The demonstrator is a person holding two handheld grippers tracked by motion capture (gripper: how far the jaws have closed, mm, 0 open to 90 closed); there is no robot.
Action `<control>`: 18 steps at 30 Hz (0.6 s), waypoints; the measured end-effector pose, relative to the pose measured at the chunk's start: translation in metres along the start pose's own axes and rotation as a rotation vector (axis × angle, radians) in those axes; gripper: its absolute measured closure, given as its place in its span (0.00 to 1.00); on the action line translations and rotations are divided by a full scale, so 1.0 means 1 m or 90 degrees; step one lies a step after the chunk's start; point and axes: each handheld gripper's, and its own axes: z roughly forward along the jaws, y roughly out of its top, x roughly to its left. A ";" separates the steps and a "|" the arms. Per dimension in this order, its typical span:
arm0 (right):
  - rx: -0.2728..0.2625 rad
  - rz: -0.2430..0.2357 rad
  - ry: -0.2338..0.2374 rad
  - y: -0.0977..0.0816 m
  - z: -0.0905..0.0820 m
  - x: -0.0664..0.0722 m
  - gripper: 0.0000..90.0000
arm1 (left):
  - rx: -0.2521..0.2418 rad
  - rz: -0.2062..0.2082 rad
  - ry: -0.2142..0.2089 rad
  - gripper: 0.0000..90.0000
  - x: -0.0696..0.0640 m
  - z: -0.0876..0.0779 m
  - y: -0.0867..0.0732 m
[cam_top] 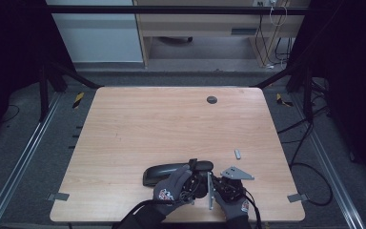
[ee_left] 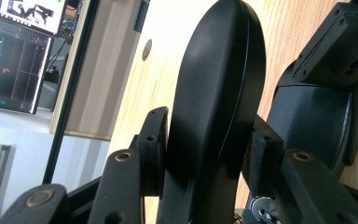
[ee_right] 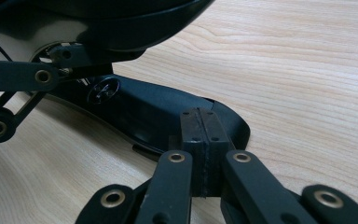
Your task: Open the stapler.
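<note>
Left tool [ee_left: 205,158] clamps black case lid [ee_left: 214,93].

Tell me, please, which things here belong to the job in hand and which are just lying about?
In the job: black case; left gripper, clamped on its lid; right gripper, at its lower shell.
Lying about: small grey piece; dark round disc.
</note>
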 end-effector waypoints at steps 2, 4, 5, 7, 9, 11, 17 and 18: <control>0.001 0.002 0.001 0.000 0.000 0.000 1.00 | 0.000 0.000 -0.001 0.63 0.000 0.000 0.000; -0.001 0.004 0.002 0.000 0.000 -0.001 1.00 | 0.001 -0.001 -0.004 0.63 0.001 0.000 0.000; -0.001 0.003 0.002 0.000 0.000 -0.001 1.00 | 0.000 0.000 -0.004 0.63 0.001 0.000 0.000; -0.001 0.003 0.002 0.000 0.000 -0.001 1.00 | 0.001 -0.003 -0.005 0.63 0.001 0.000 0.000; 0.000 0.004 0.002 0.000 0.000 -0.001 1.00 | 0.003 -0.001 -0.003 0.63 0.001 0.000 0.001; -0.001 0.006 0.004 0.000 0.000 -0.001 1.00 | -0.001 -0.006 -0.005 0.63 0.001 0.000 0.000; -0.002 0.007 0.005 0.000 0.001 -0.001 1.00 | -0.025 -0.049 0.025 0.67 0.033 -0.023 -0.009; -0.001 0.005 0.003 0.000 0.001 0.000 1.00 | -0.021 -0.042 0.022 0.66 0.028 -0.019 -0.006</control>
